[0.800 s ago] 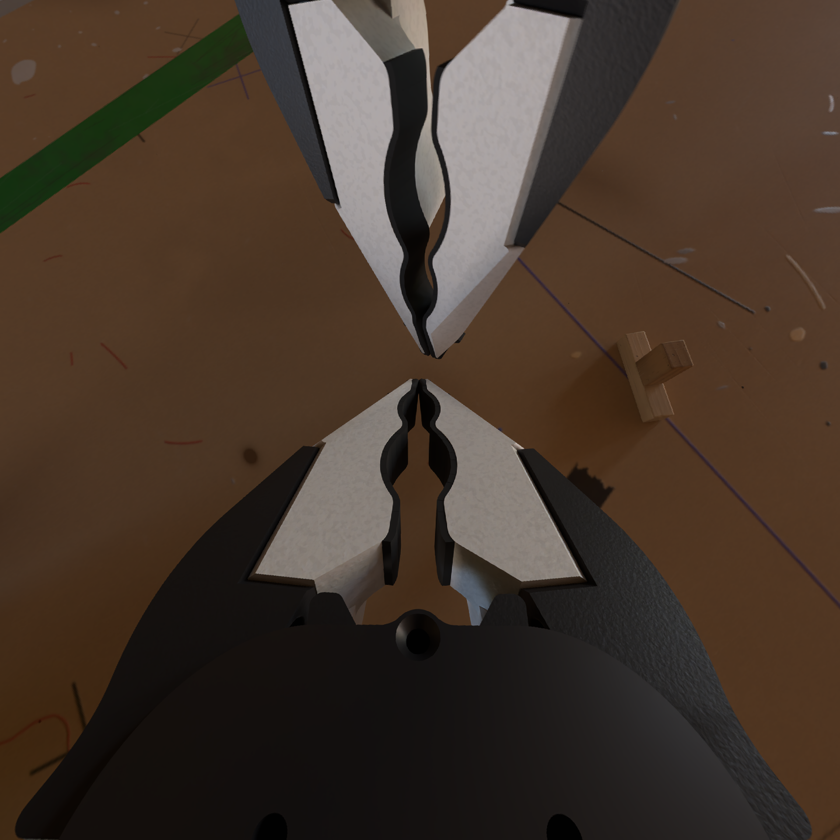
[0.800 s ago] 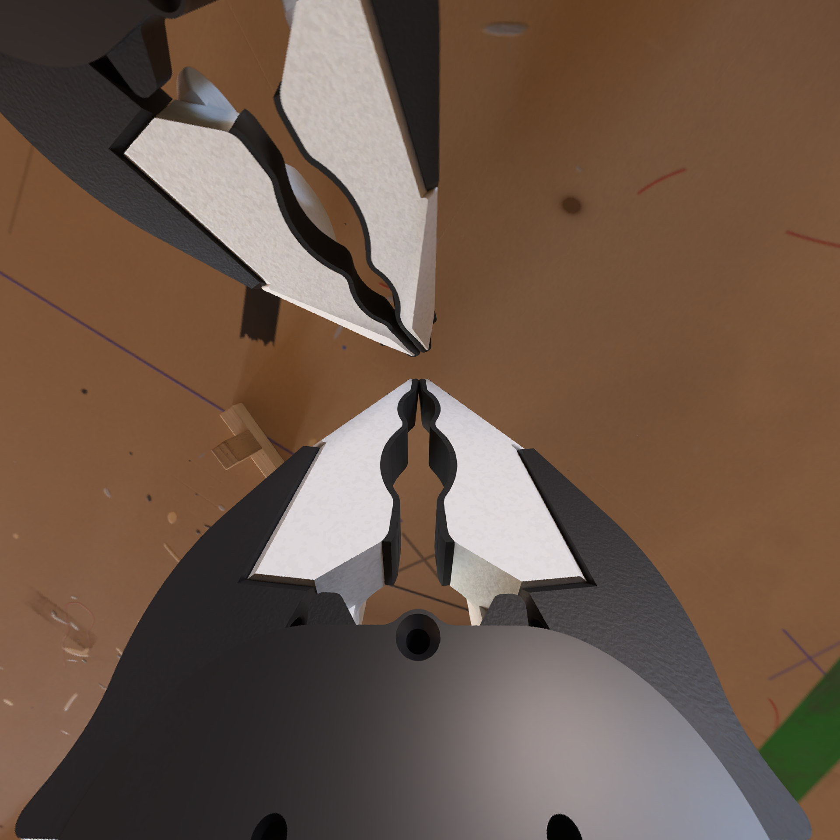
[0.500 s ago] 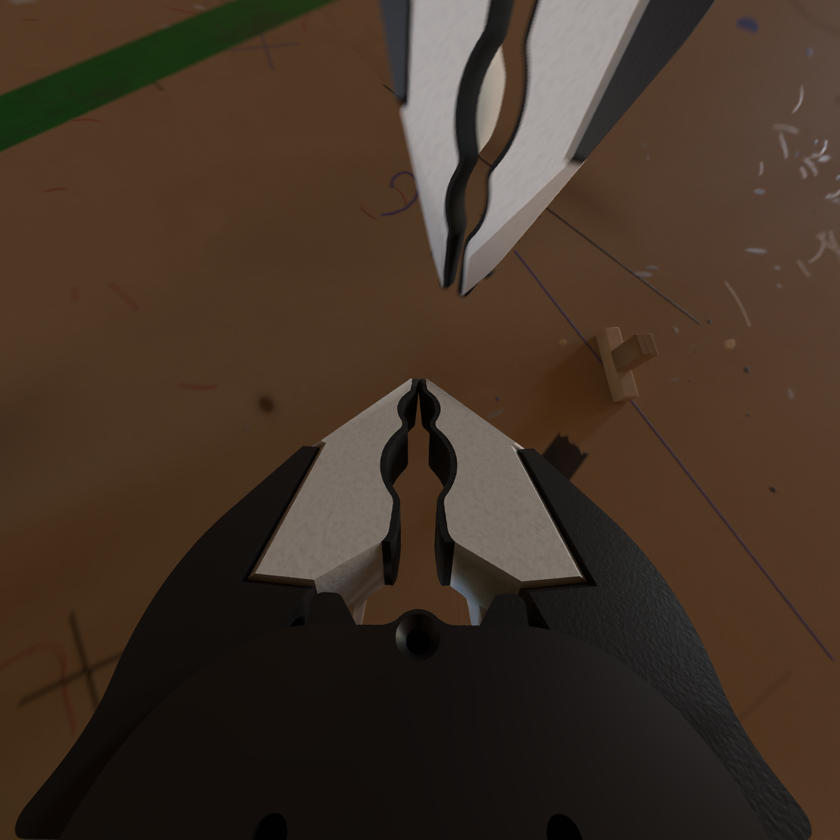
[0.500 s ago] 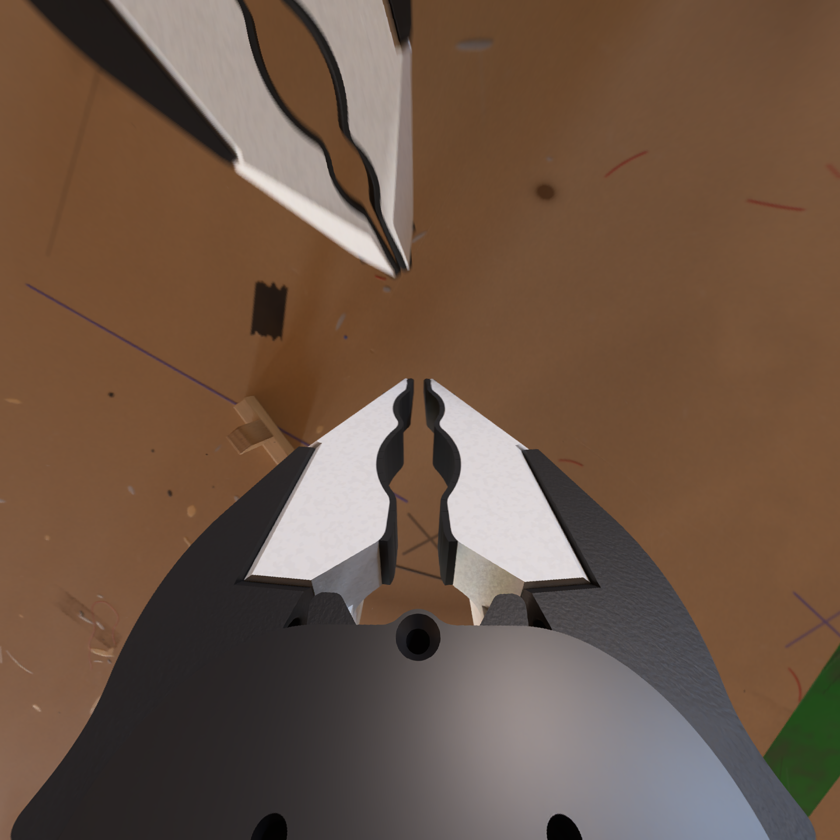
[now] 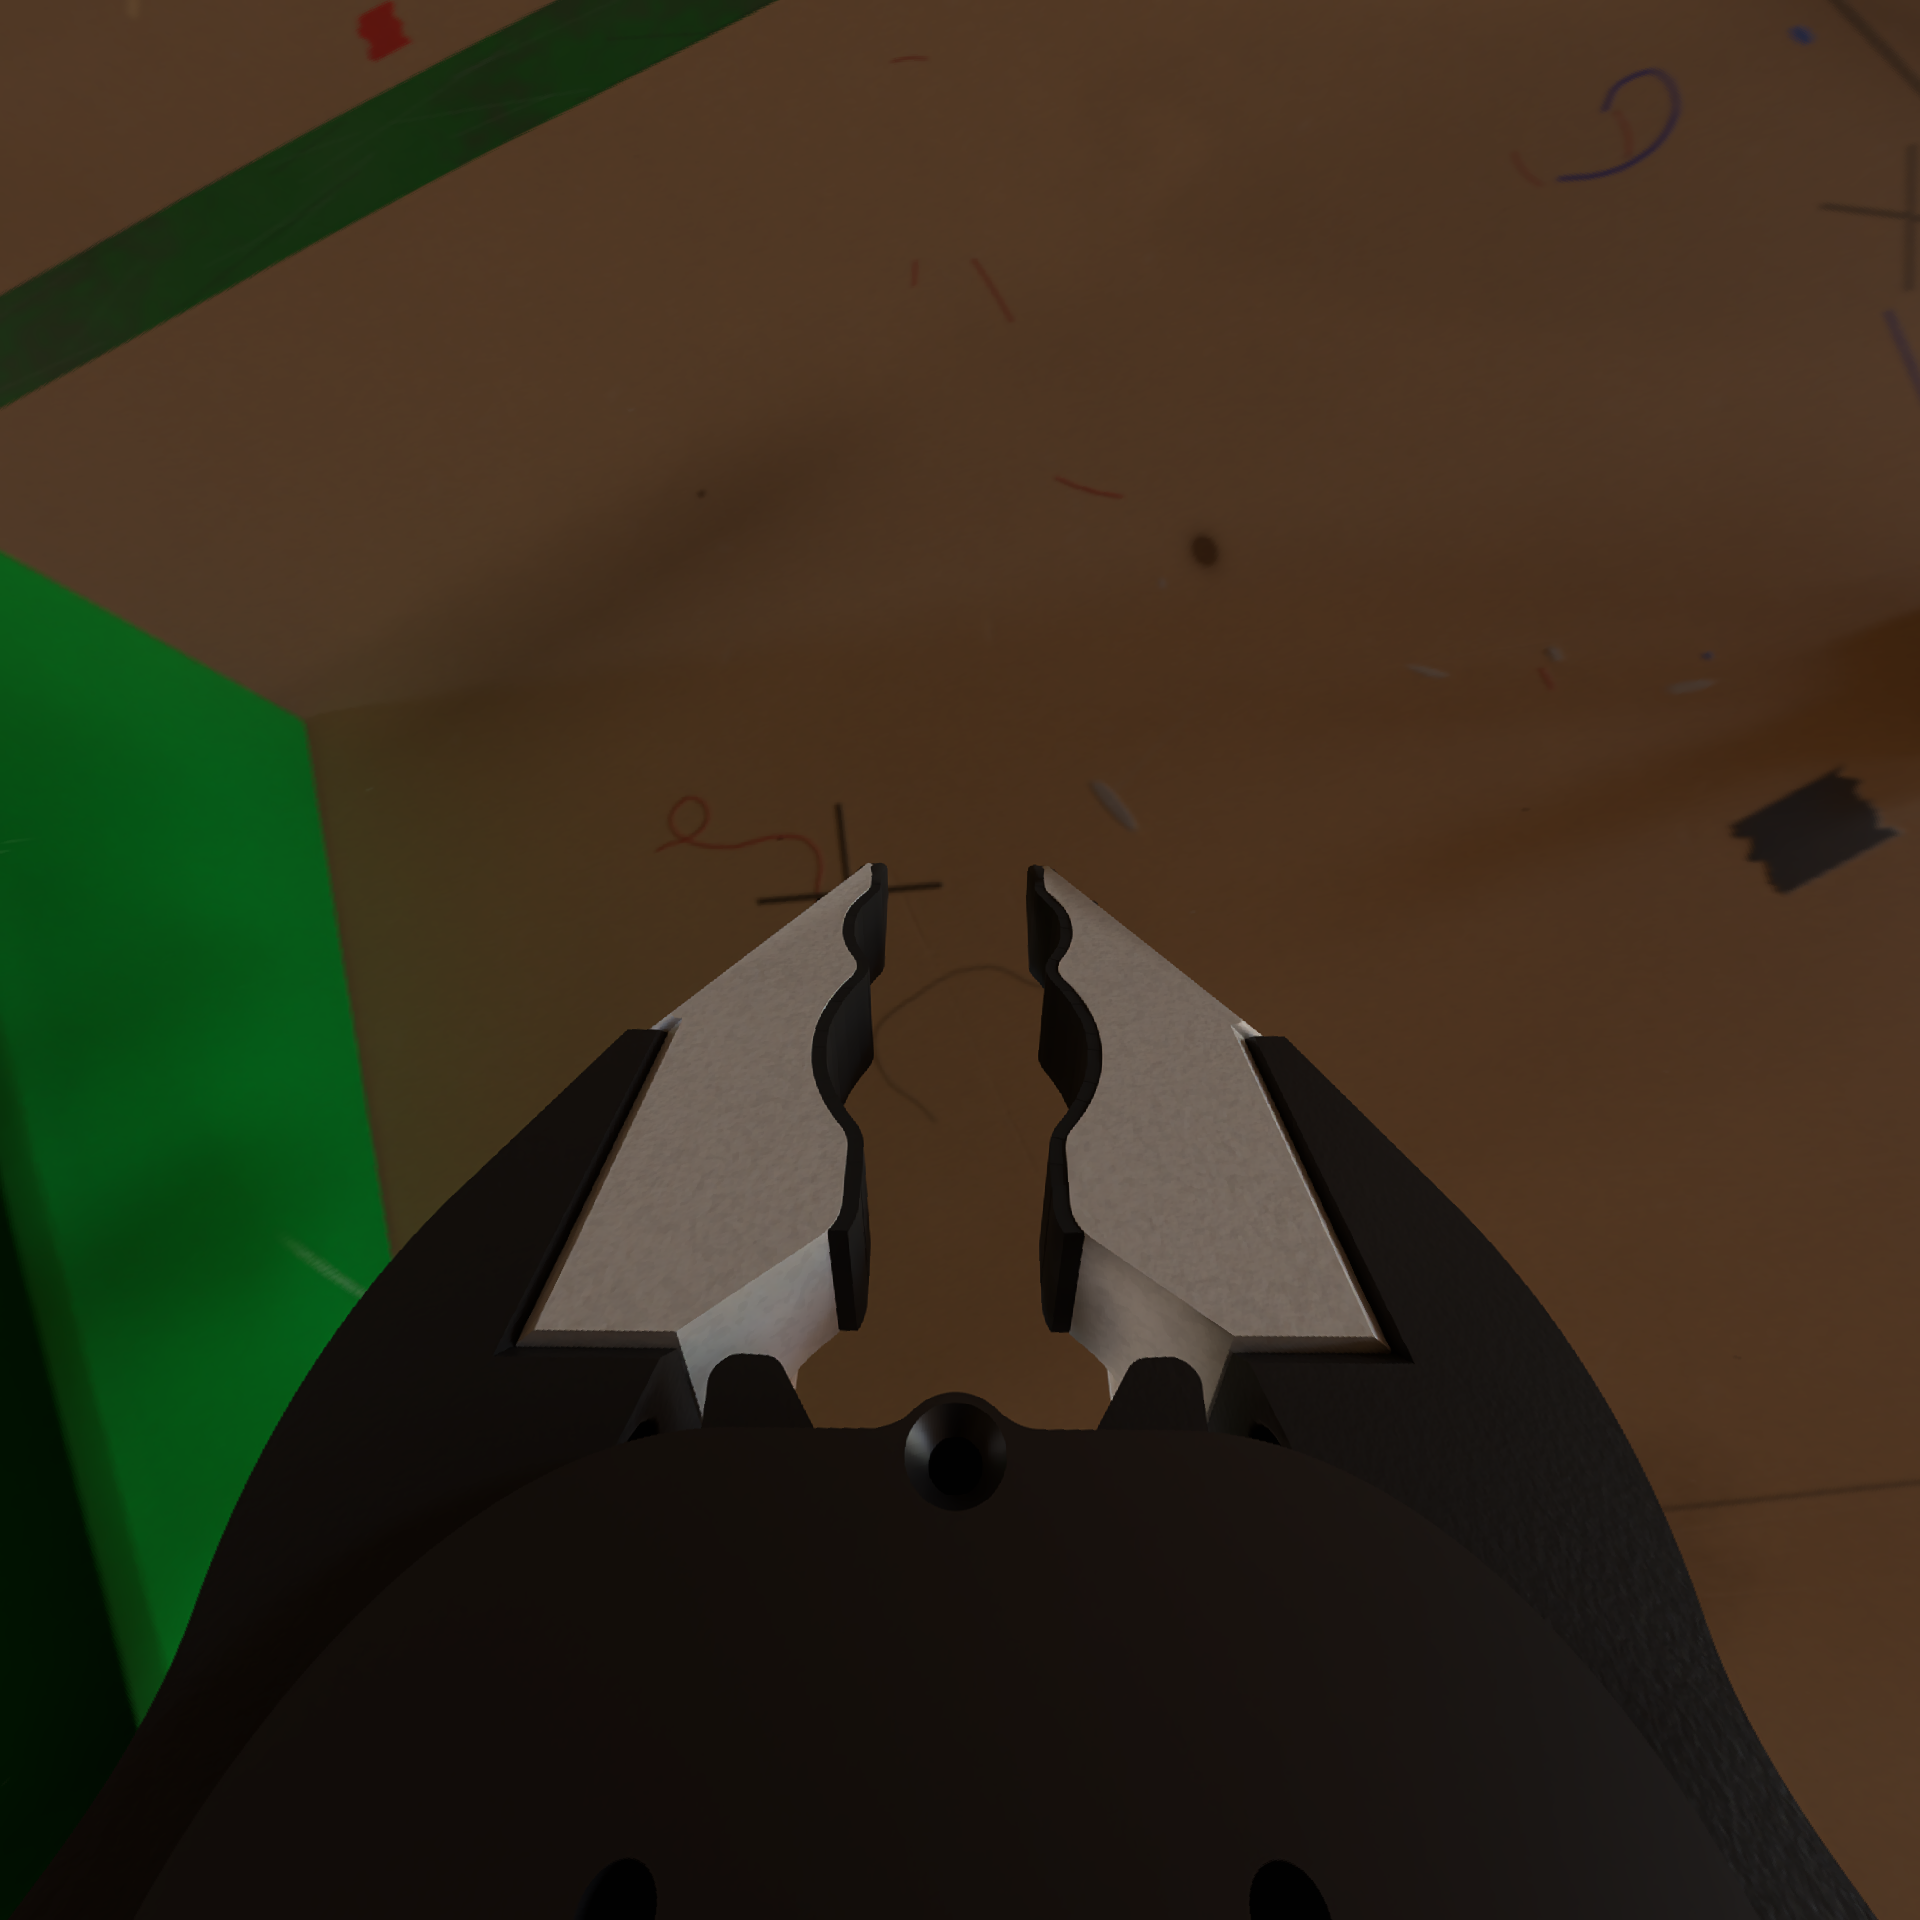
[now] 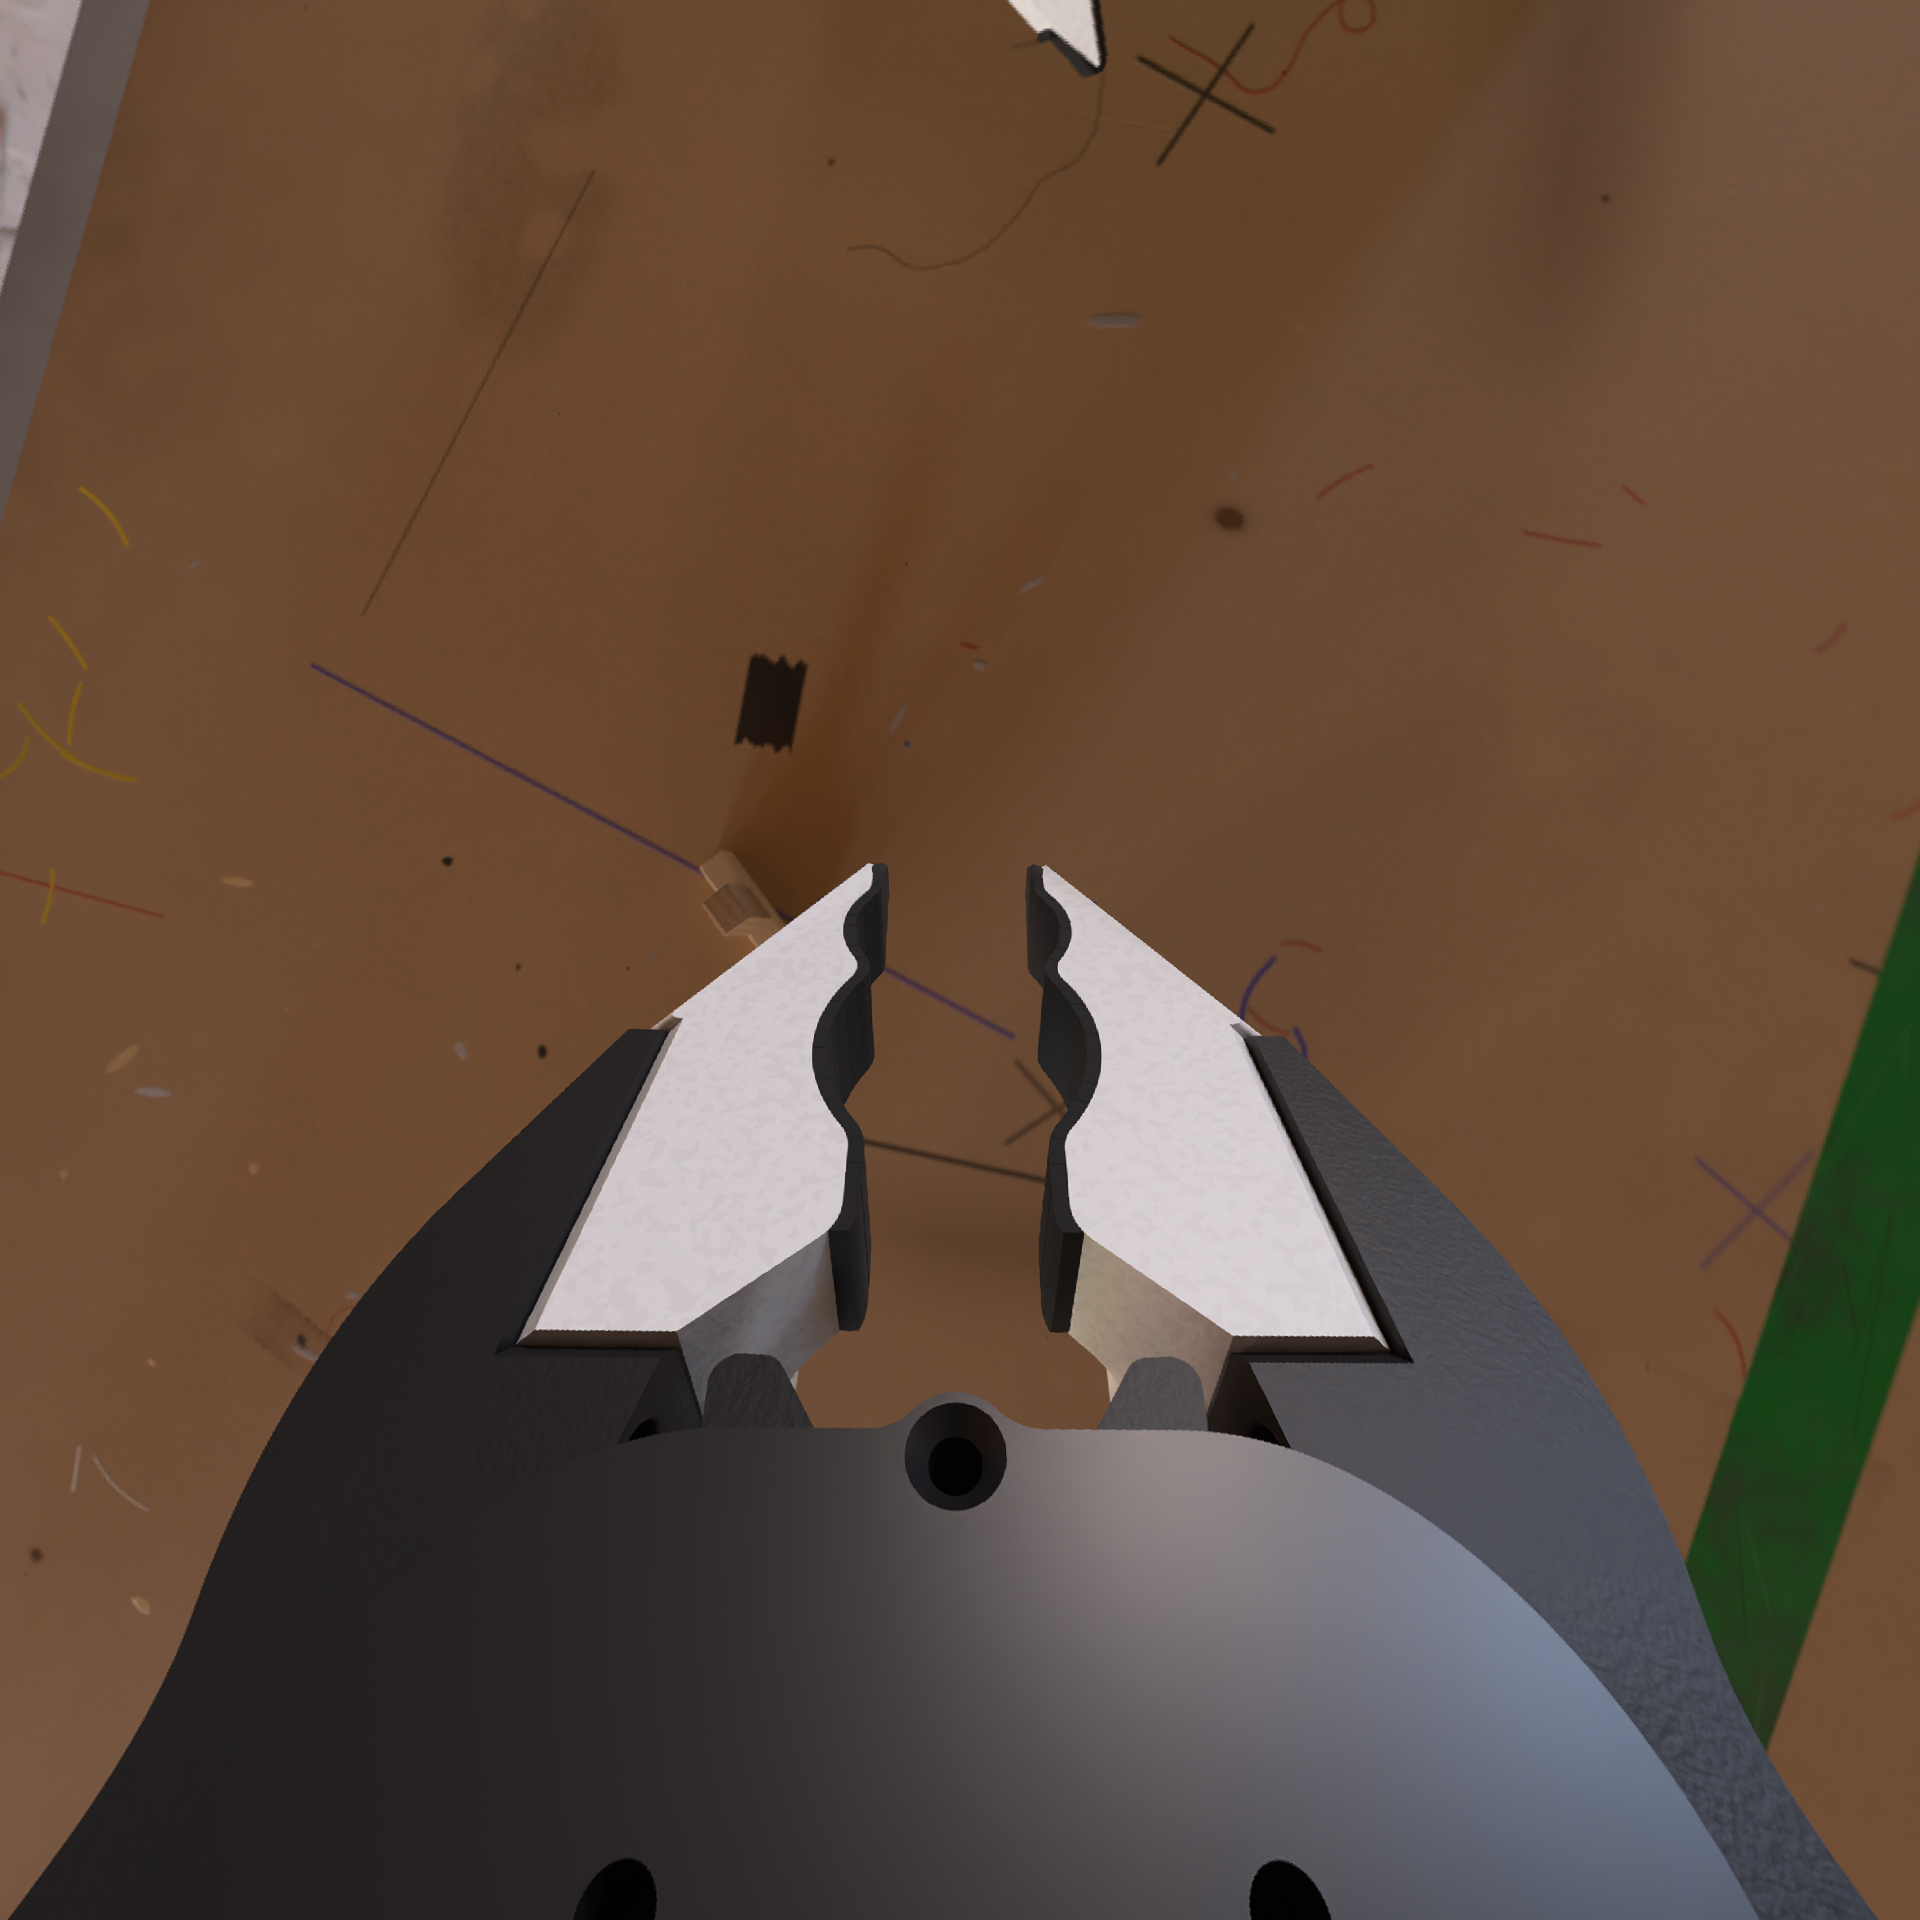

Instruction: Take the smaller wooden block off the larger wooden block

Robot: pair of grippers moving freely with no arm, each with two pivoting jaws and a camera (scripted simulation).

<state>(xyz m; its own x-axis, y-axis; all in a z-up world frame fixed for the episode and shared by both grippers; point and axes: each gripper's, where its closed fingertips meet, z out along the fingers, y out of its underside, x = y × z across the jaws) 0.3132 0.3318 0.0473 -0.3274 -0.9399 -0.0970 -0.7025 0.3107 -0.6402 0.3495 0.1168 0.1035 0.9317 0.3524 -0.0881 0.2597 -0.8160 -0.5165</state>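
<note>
The two pale wooden blocks lie far off on the brown table in the right wrist view. The smaller block sticks out from the side of the larger slab, which is partly hidden behind my right gripper's left finger. My right gripper is open and empty, high above the table, with the blocks just left of its tips. My left gripper is open and empty; no block shows in its view. Its fingertip shows at the top edge of the right wrist view.
A black tape patch lies beyond the blocks and also shows in the left wrist view. A green stripe runs along the table. A green surface stands at the left. A grey edge shows at the top left.
Both grippers have gone from shut to open and have drawn far apart. The left view has swung away from the blocks. The right gripper has backed away from the blocks.
</note>
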